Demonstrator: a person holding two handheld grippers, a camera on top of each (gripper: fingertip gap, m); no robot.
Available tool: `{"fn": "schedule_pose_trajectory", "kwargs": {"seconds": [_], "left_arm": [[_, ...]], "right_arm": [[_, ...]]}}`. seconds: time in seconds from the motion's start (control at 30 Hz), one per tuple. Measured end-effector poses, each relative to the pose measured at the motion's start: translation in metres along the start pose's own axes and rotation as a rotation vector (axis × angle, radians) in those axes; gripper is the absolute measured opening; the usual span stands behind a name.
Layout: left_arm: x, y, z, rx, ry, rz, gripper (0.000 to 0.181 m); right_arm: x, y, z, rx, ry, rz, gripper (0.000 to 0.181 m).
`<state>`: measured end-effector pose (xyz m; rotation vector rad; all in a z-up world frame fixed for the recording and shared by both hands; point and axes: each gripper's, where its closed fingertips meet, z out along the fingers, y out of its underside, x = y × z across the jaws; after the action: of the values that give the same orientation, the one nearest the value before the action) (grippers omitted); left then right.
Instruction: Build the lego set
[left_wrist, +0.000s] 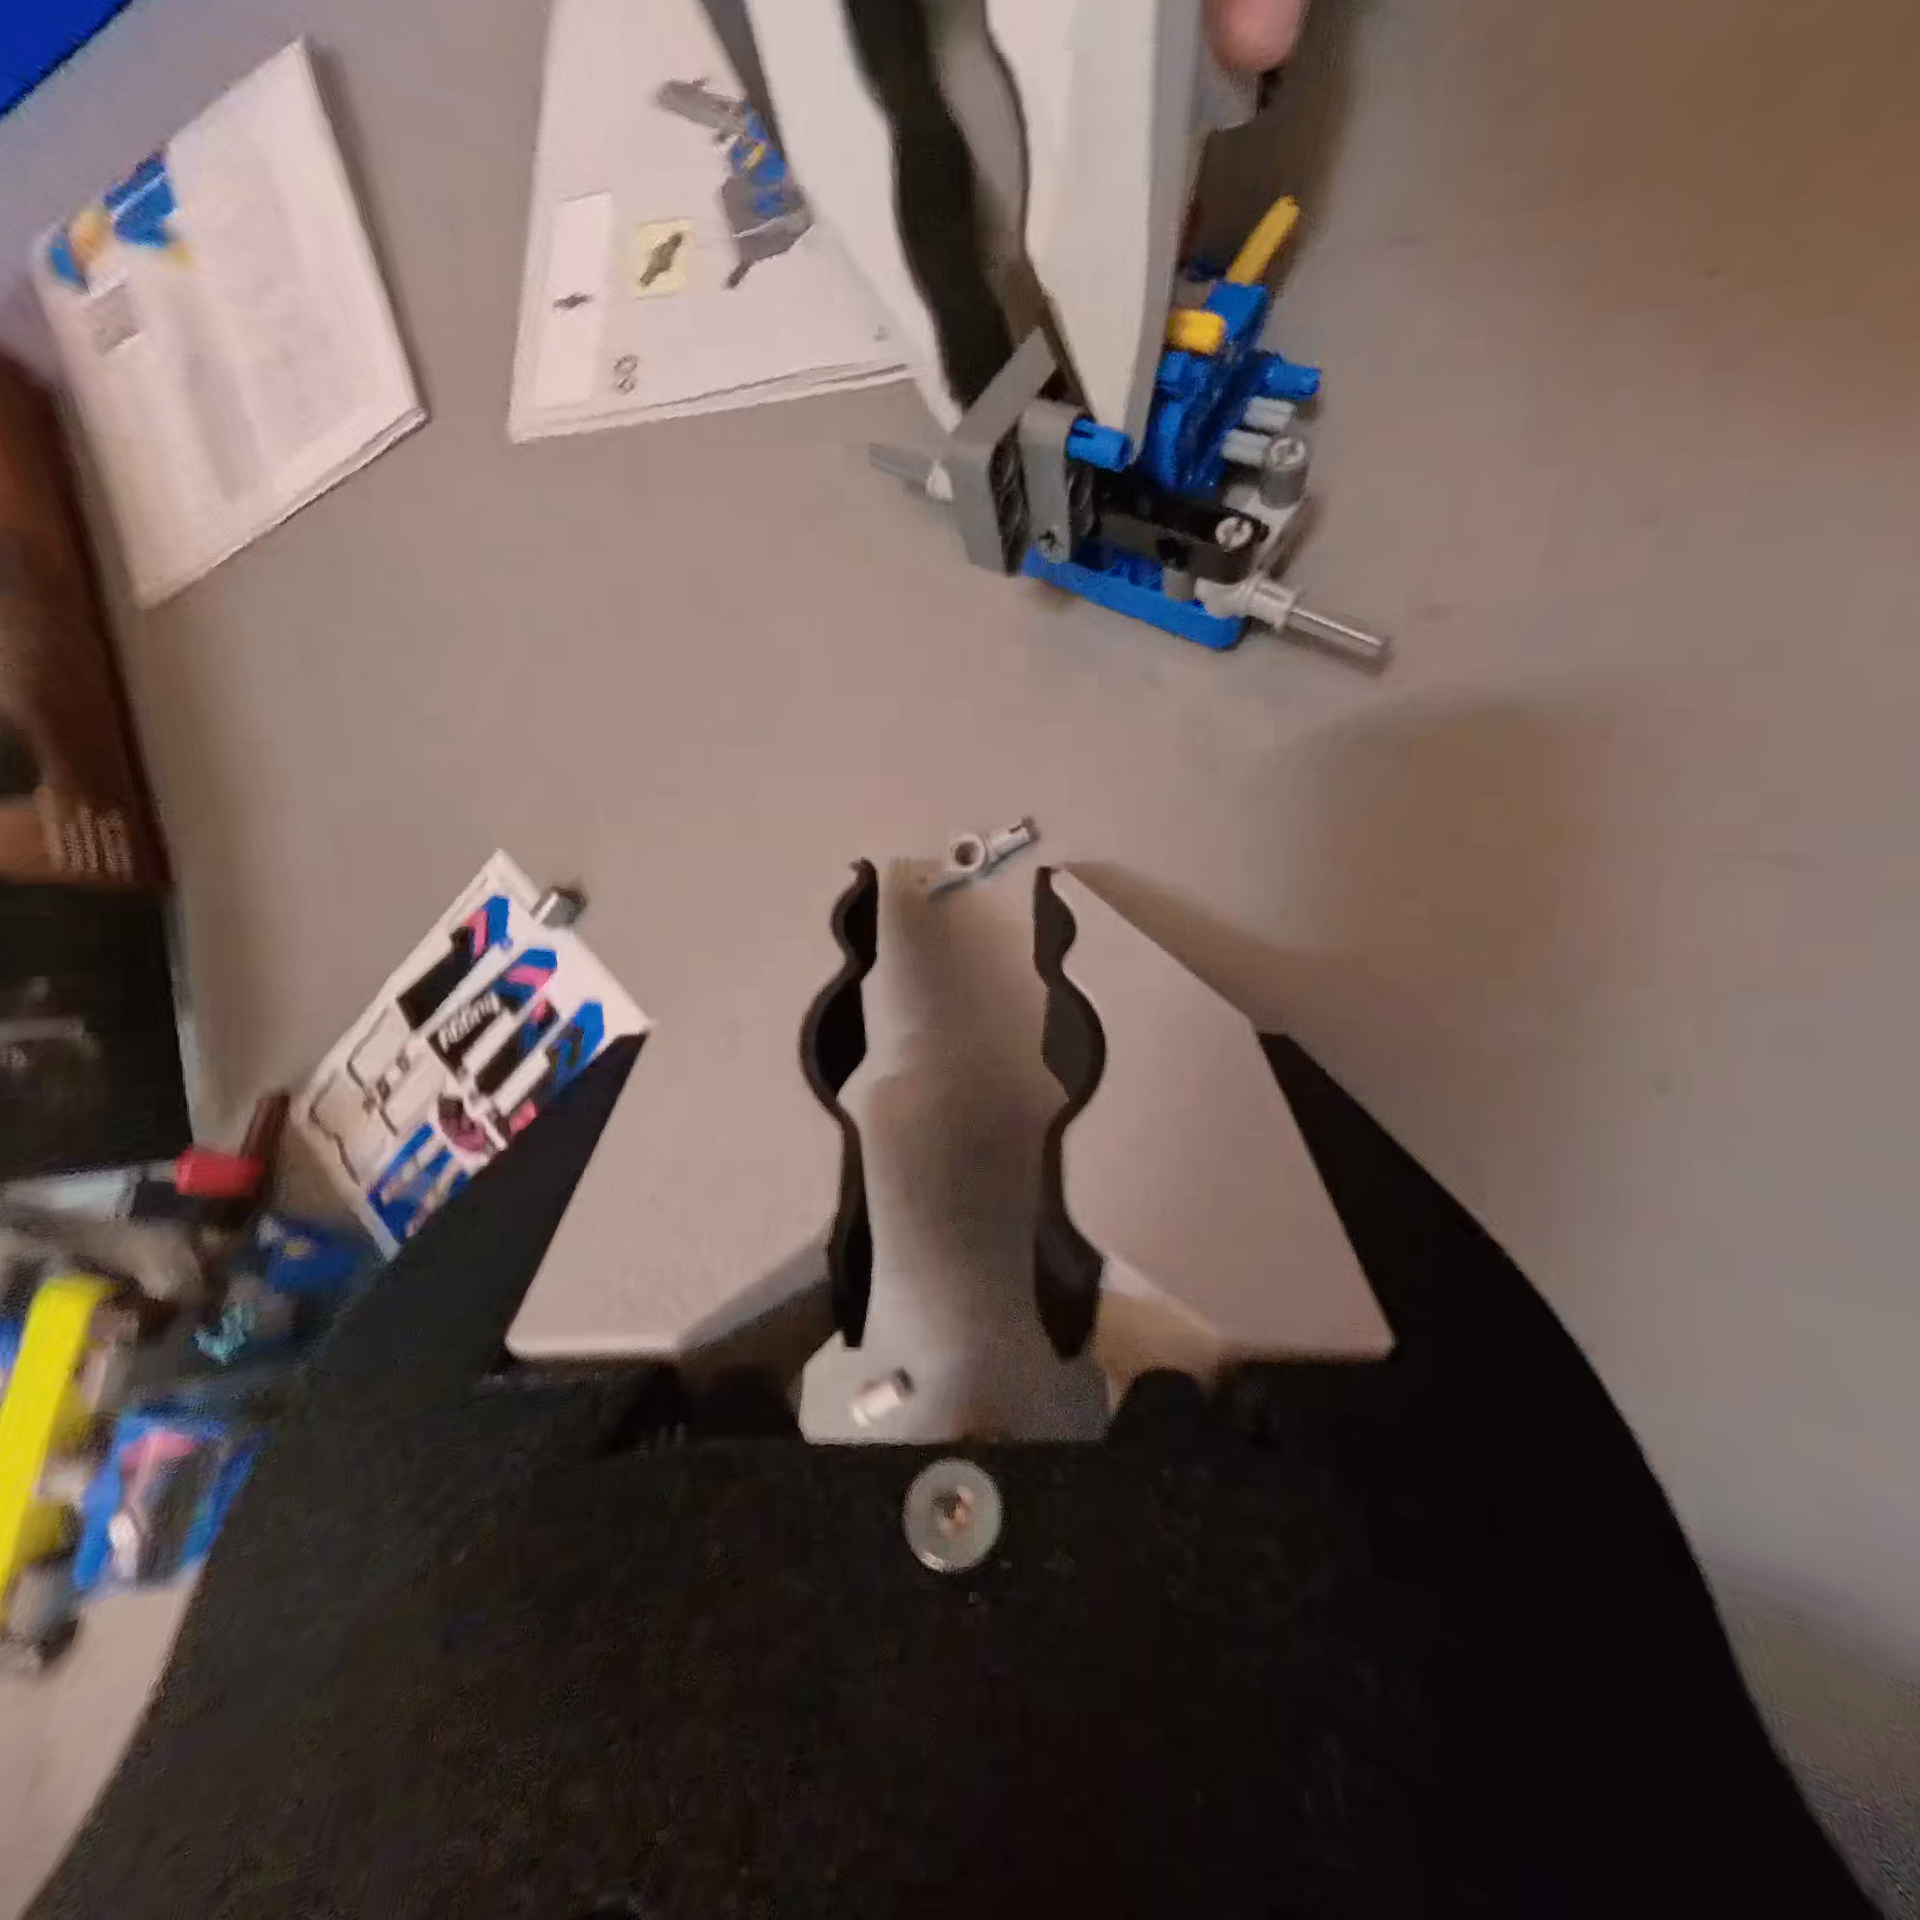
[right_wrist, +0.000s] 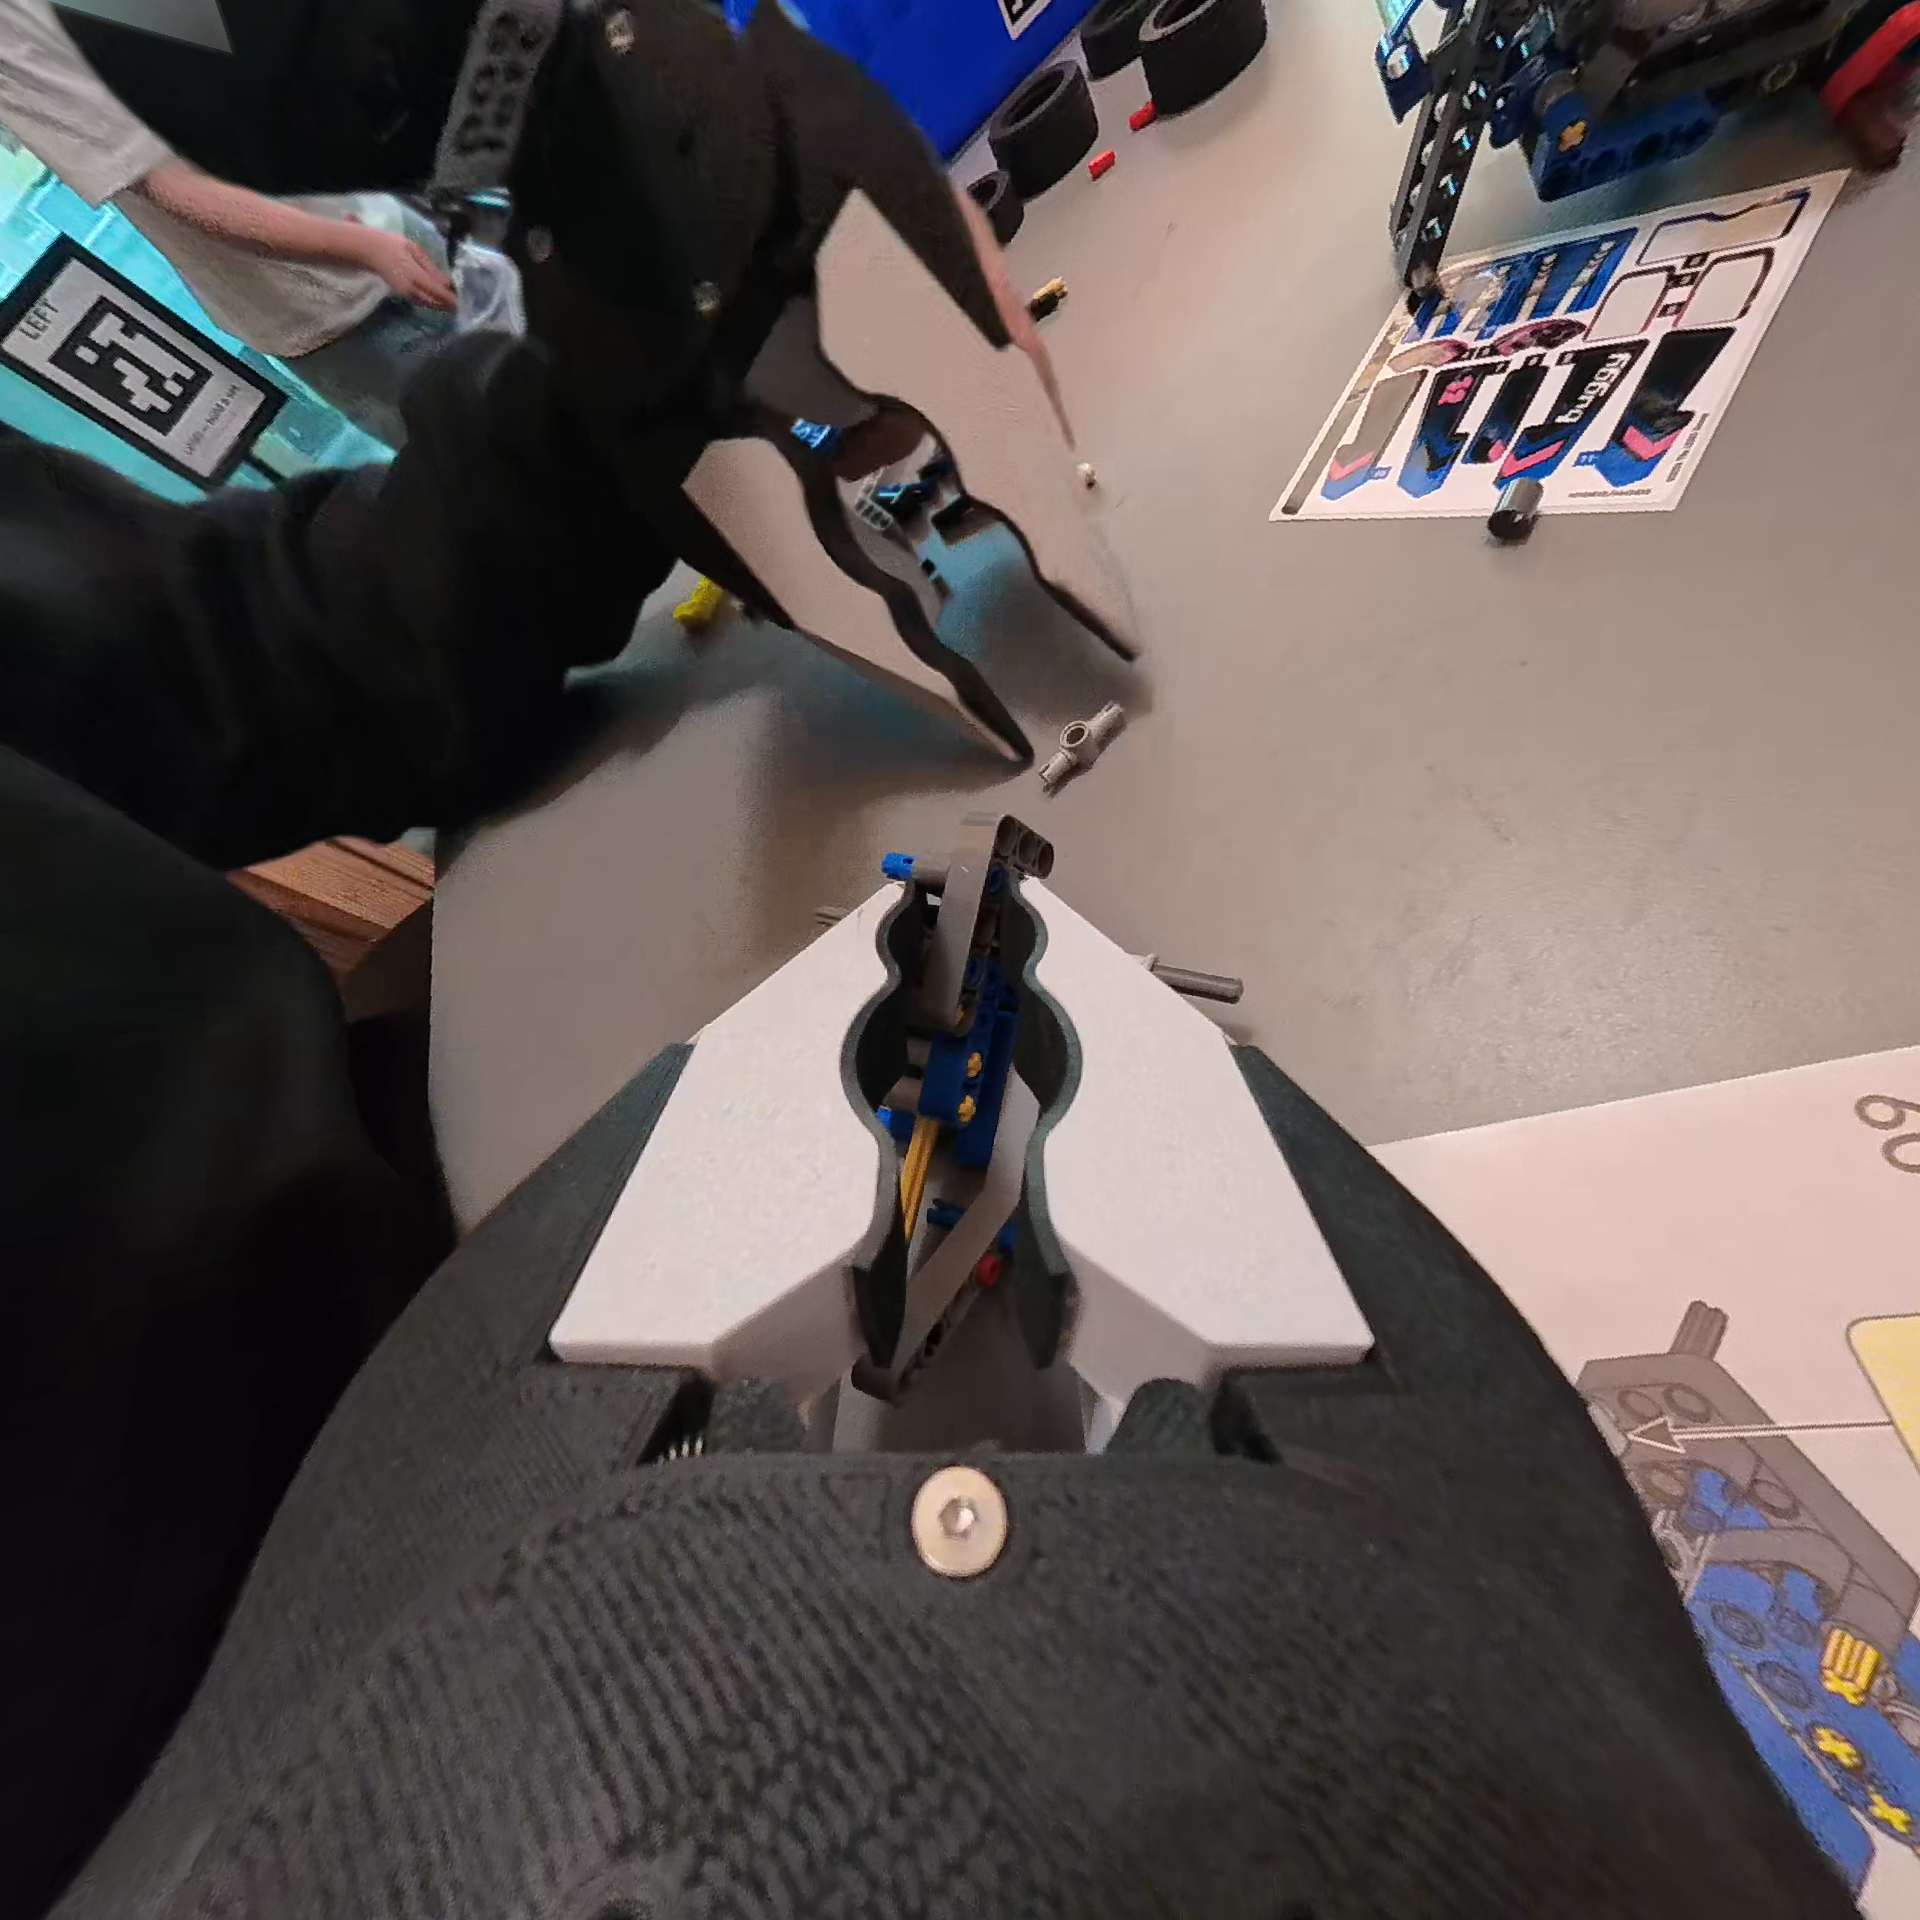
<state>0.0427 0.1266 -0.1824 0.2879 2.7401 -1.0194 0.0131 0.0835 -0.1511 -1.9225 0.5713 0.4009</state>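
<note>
Left side of the table (left_wrist: 727, 675): loose parts (left_wrist: 114, 1382) and a sticker sheet (left_wrist: 457, 1049) are lying at the edge.

Centre: the left gripper (left_wrist: 956, 883) is being held low over the table, fingers set partly apart with nothing between them. A small grey connector (left_wrist: 977, 854) is lying flat just ahead of the fingertips, roughly centred on the gap, its long axis running slantwise across the fingers' line rather than along it. The left gripper is much the nearer one to it. As a judgement: a short advance and a closing would take it, but the slant may want a slight wrist turn first.

Right: the sub-assembly (left_wrist: 1174, 478), blue and grey with a yellow rod, is being gripped by the right gripper (right_wrist: 961, 904), base resting on the table, fingers closed against its sides.

Differences between views: the left wrist view is showing the build's base, its protruding axle (left_wrist: 1320, 620) and two booklets (left_wrist: 665, 260). The right wrist view is showing the build seated deep between the fingers, and, far off, tyres (right_wrist: 1049, 125) and a larger model (right_wrist: 1621, 94) not seen otherwise.
</note>
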Motion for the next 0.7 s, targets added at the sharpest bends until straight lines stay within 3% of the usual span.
{"fn": "schedule_pose_trajectory", "kwargs": {"seconds": [0.1, 0.2, 0.37, 0.53, 0.63, 0.7], "left_arm": [[-0.002, -0.002, 0.004, 0.005, 0.096, 0.053, 0.027], [0.007, 0.001, 0.003, -0.019, 0.178, -0.005, 0.008], [0.020, -0.001, 0.000, 0.008, 0.102, -0.198, 0.000], [0.017, -0.001, -0.004, 0.005, -0.007, -0.119, 0.025], [0.008, -0.004, 0.002, 0.013, 0.024, -0.096, 0.035], [0.008, -0.007, 0.006, 0.026, 0.088, -0.108, 0.030]], "right_arm": [[-0.001, 0.000, 0.000, -0.004, -0.016, 0.009, 0.013], [-0.003, 0.001, 0.001, -0.010, -0.024, 0.003, 0.013], [-0.005, 0.002, 0.002, -0.016, -0.034, -0.001, 0.013], [-0.007, 0.003, 0.003, -0.026, -0.050, -0.008, 0.014], [-0.008, 0.003, 0.003, -0.028, -0.049, -0.016, 0.013], [-0.012, 0.005, 0.004, -0.040, -0.065, -0.028, 0.013]]}}
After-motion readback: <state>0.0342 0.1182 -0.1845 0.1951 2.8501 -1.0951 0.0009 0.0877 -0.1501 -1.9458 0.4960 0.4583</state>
